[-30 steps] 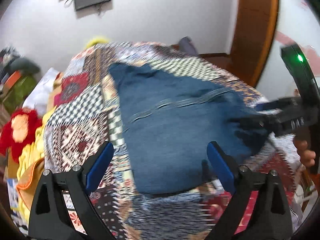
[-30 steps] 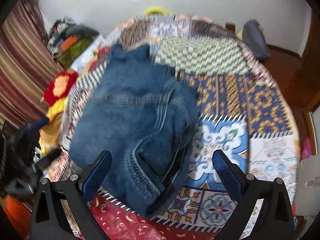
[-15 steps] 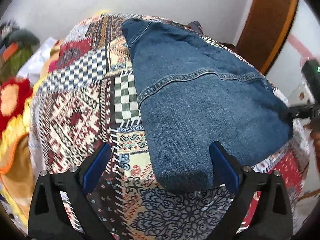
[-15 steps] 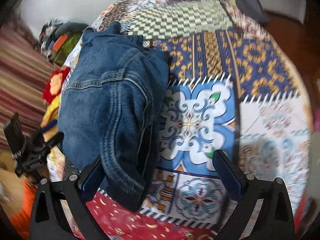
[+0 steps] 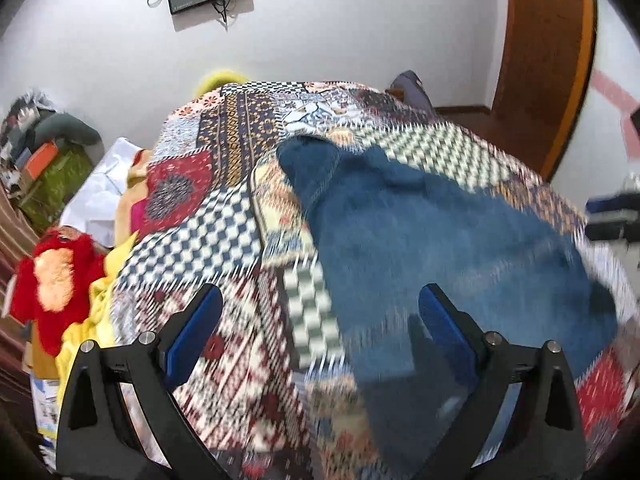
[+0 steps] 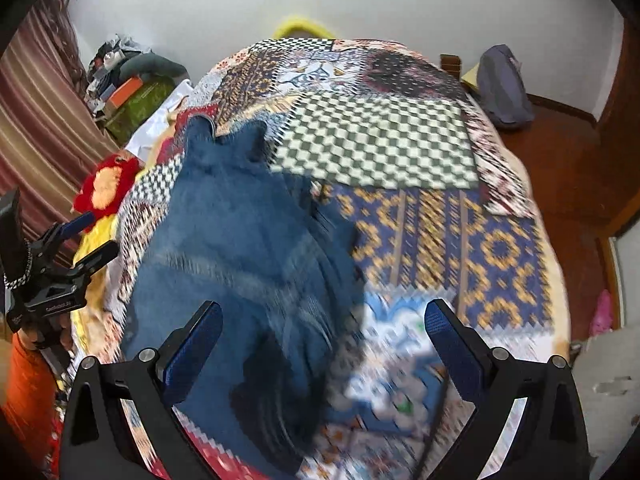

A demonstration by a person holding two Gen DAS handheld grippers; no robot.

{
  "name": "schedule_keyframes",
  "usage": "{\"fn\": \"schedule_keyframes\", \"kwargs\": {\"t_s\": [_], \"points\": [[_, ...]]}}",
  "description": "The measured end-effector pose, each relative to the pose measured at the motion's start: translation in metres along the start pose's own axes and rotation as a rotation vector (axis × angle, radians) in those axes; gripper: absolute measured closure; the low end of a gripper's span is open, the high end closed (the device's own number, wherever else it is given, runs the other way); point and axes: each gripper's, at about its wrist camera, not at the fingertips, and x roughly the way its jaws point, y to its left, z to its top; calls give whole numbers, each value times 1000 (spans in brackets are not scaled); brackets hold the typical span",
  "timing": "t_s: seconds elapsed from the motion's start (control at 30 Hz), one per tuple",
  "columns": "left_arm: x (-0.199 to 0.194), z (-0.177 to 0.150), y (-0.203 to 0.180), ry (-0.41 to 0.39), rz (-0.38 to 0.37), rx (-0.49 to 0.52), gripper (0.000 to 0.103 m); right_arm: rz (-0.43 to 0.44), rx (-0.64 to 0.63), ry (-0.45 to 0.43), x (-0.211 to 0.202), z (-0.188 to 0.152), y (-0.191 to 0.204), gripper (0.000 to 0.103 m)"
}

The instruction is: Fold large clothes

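The denim garment [image 5: 440, 248] is lying folded on the patchwork bedspread [image 5: 224, 240], toward its near edge. The left hand-held gripper [image 5: 320, 332] is hovering over the garment's left edge, fingers spread and empty; the right hand-held gripper [image 6: 324, 336] is hanging over the garment's right edge, also spread. Likely next: lowering both level onto matching corners of the garment, pinching all layers together, then lifting evenly so the fold lands square.
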Motion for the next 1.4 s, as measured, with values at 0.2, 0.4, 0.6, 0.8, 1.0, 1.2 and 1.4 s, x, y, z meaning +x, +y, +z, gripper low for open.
{"fn": "schedule_keyframes", "kwargs": {"t_s": [0.2, 0.4, 0.6, 0.8, 1.0, 1.2, 1.4], "points": [[70, 41, -8, 76, -18, -8, 4, 145, 91, 109, 62, 40, 2, 3], [119, 62, -1, 142, -35, -111, 4, 175, 149, 252, 121, 61, -12, 3], [133, 71, 15, 156, -66, -158, 4, 140, 183, 241, 123, 59, -41, 3], [93, 76, 51, 61, 94, -206, 4, 60, 213, 144, 78, 54, -69, 3], [46, 64, 71, 45, 31, -234, 4, 68, 159, 68, 32, 40, -71, 3], [21, 19, 49, 135, -106, -206, 4, 153, 116, 65, 19, 11, -42, 3], [18, -26, 23, 225, -311, -267, 4, 202, 78, 136, 41, -15, -14, 3]]}}
